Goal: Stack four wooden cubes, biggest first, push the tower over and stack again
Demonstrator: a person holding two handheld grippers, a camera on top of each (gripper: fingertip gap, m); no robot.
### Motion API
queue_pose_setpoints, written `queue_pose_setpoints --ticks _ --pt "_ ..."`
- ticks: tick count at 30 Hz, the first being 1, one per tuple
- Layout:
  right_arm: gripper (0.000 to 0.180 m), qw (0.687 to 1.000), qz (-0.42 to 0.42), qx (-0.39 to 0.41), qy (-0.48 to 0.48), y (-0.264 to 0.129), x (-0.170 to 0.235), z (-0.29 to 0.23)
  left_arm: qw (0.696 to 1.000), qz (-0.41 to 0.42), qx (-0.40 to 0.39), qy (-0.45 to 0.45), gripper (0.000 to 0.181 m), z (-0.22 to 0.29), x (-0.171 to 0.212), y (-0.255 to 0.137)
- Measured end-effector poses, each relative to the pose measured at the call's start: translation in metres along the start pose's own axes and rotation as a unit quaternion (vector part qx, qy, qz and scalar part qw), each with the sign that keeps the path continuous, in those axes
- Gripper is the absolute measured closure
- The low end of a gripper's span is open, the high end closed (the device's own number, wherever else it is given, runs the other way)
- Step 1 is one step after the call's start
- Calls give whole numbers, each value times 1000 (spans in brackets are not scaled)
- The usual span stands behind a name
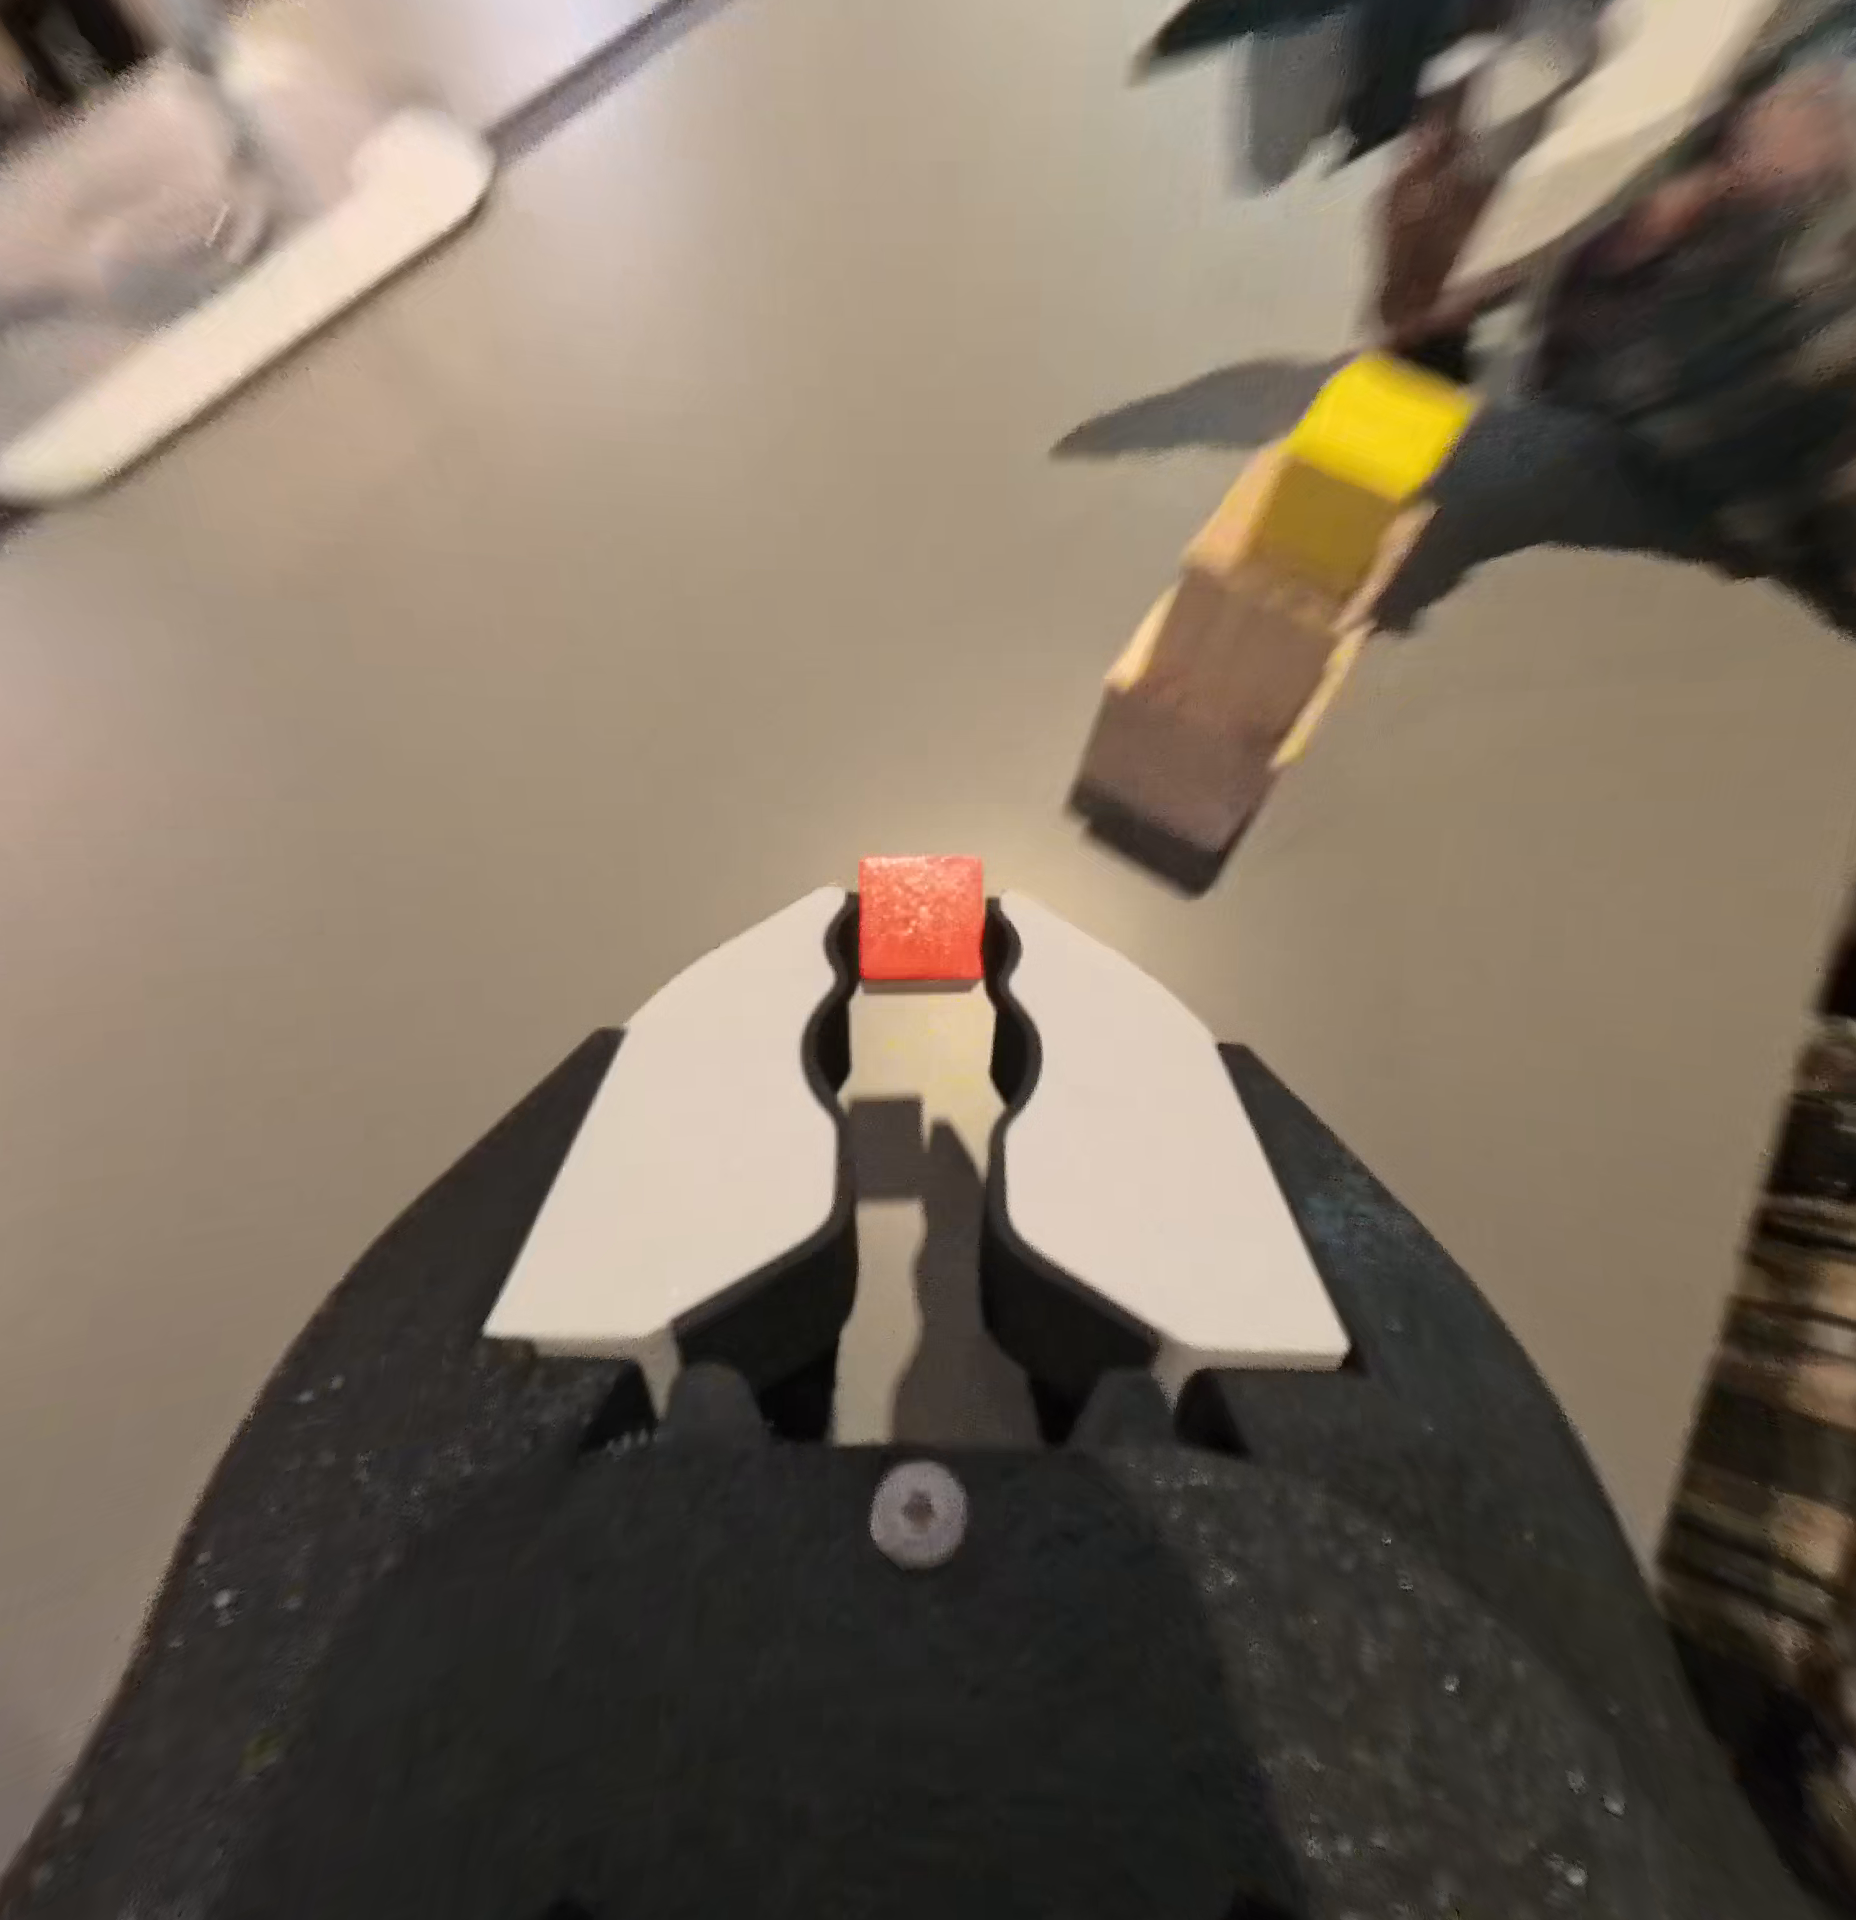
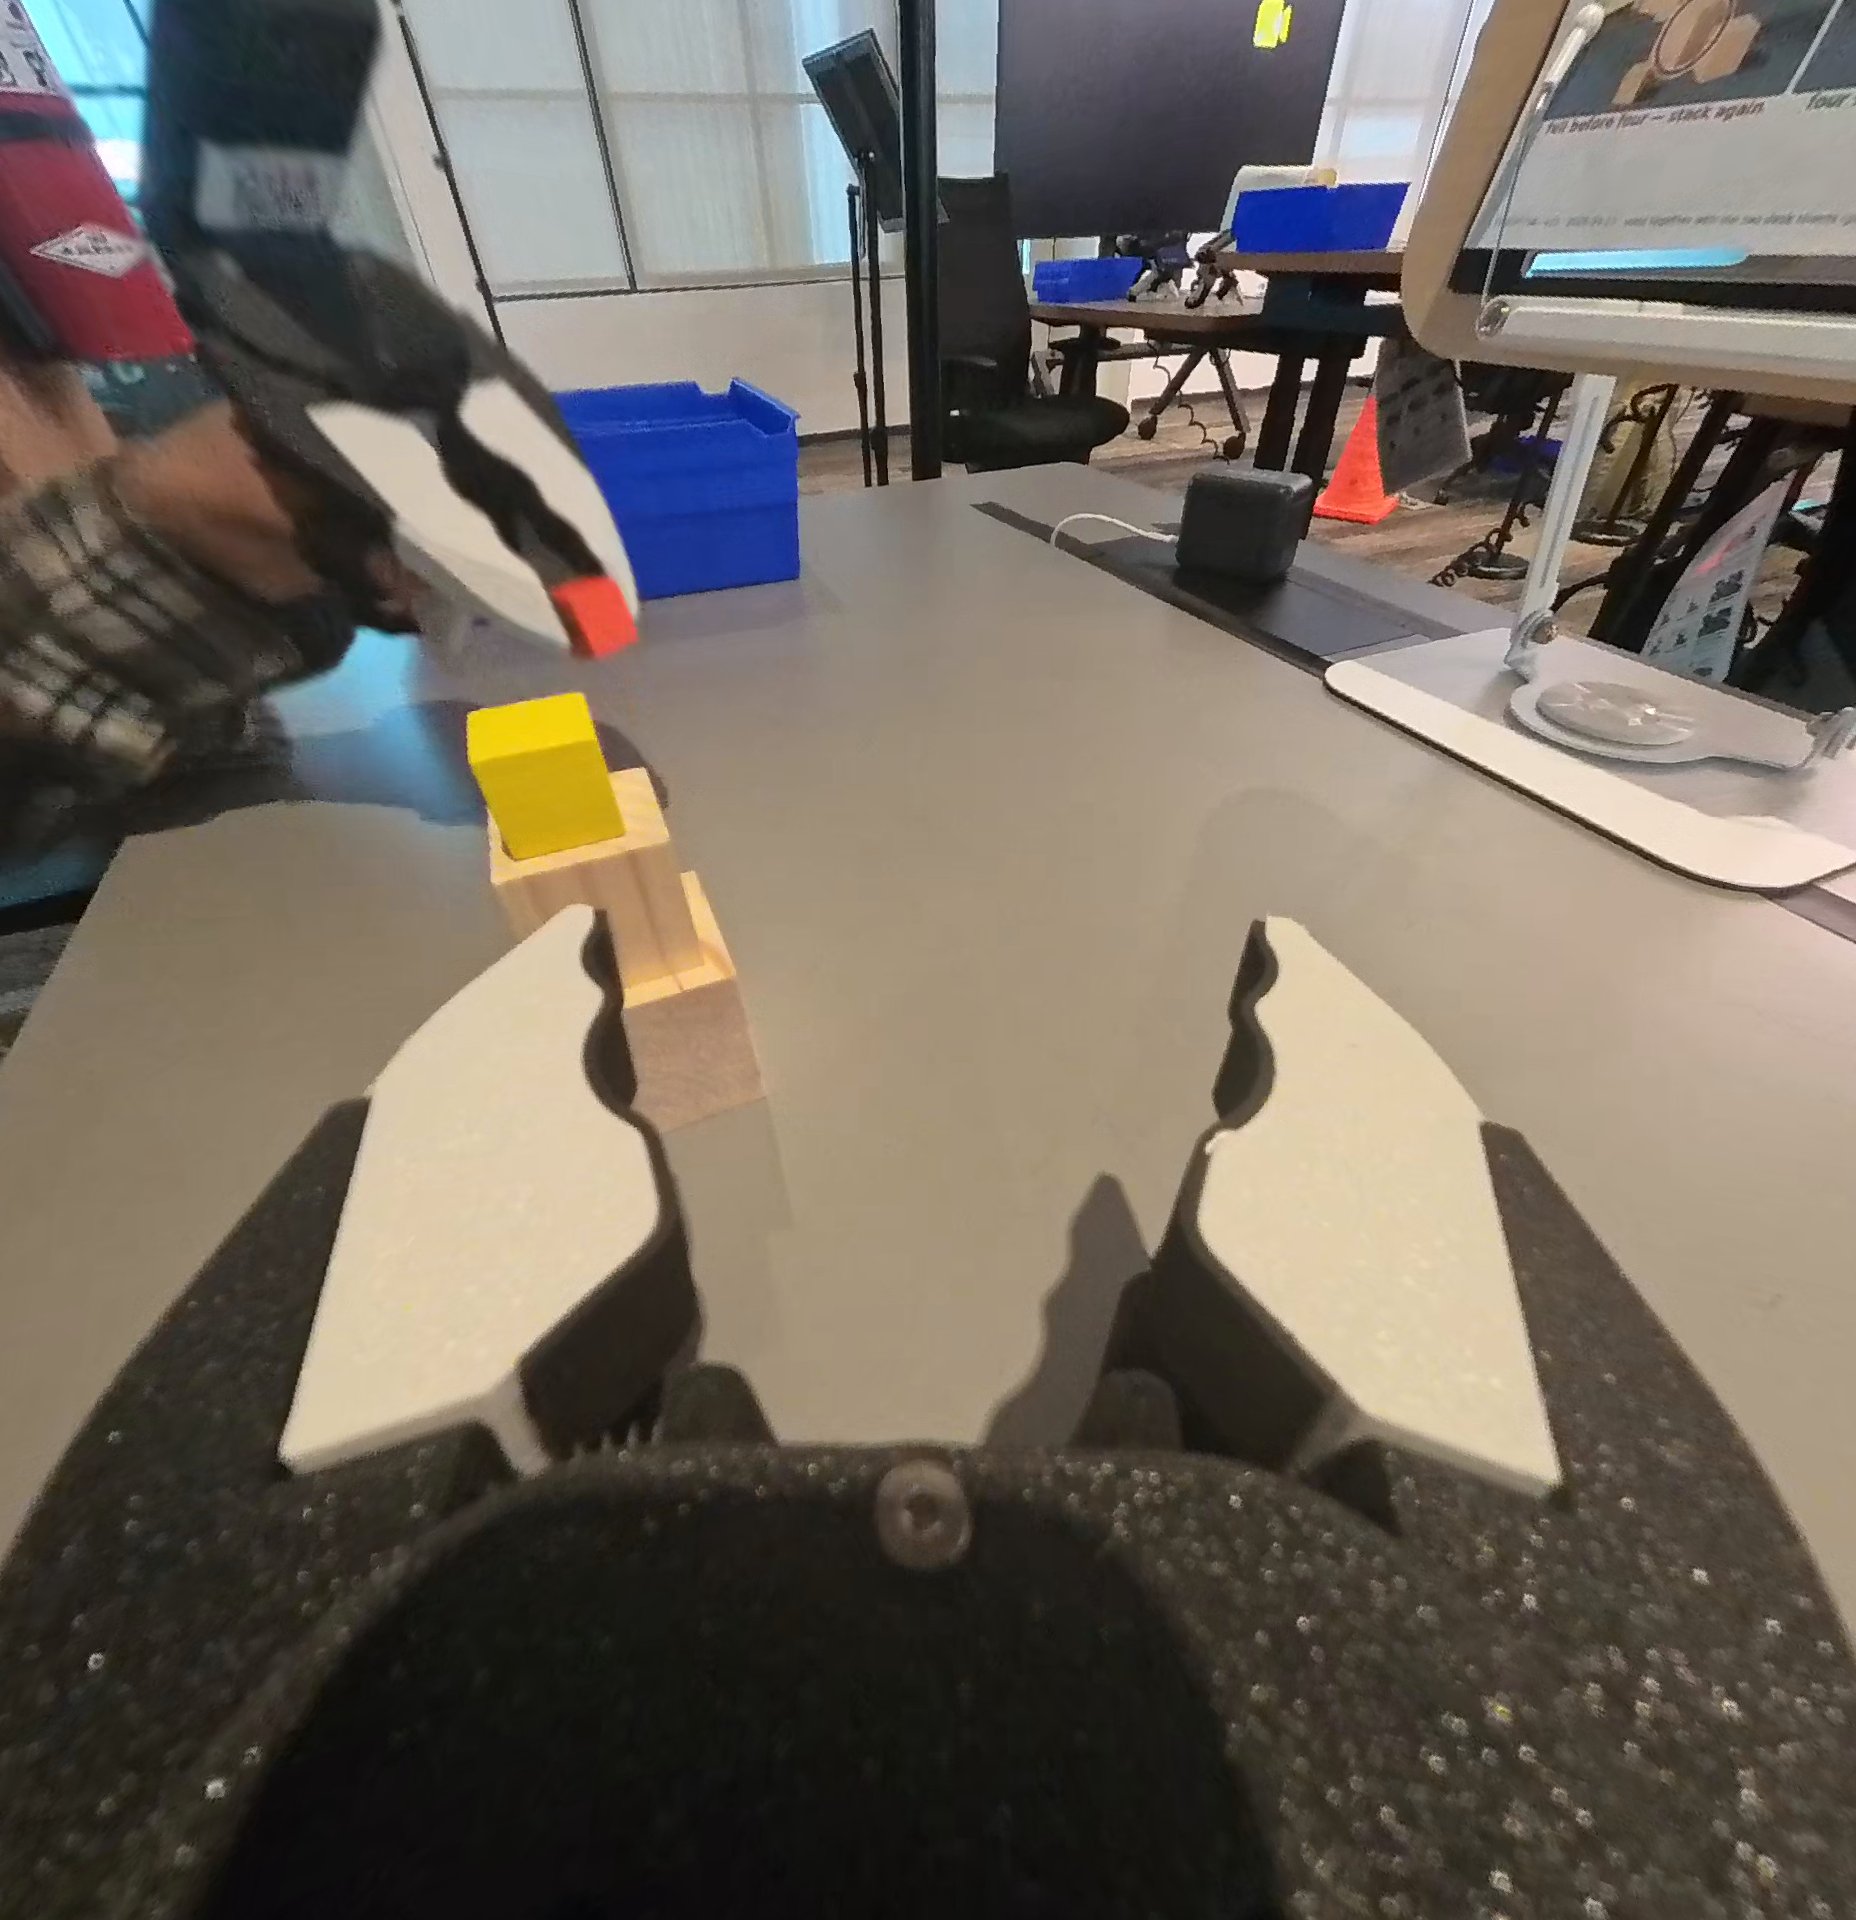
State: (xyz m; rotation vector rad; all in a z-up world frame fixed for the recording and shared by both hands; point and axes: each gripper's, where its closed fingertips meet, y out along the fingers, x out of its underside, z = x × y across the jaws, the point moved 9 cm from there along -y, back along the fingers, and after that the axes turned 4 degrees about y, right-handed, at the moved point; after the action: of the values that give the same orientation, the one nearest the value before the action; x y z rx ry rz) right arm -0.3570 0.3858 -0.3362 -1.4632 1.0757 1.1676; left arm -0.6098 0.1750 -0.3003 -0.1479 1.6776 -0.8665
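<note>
1. My left gripper [image 1: 920, 914] pinches the small red cube [image 1: 920, 917] between its fingertips, above the grey table [image 2: 1007, 831].
2. My right gripper [image 2: 919, 940] gapes wide, holding nothing, just beside the tower.
3. The yellow cube [image 2: 543, 774] tops two plain wooden cubes [image 2: 633, 914], stacked upright.

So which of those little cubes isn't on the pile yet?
The small red cube, pinched in the left gripper and held up in the air. The yellow cube already tops the two plain wooden cubes.
</note>
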Motion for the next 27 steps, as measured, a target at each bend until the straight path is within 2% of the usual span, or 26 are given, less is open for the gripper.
queue_pose_setpoints --ticks 1,5,8,14,27 --pt "70 1000 -1 0 0 0 0 0 999 9 27 24 158 4 -18 -1" --pt "70 1000 2 3 2 -1 0 1 989 -4 85 119 159 21 -75 12" --pt "70 1000 4 3 3 -2 0 2 979 -24 133 151 159 34 -94 32" --pt "70 1000 7 0 1 -3 -2 1 967 -41 195 160 159 45 -99 57" --pt "70 1000 8 -2 0 -3 -3 0 961 -61 210 169 158 44 -96 66"
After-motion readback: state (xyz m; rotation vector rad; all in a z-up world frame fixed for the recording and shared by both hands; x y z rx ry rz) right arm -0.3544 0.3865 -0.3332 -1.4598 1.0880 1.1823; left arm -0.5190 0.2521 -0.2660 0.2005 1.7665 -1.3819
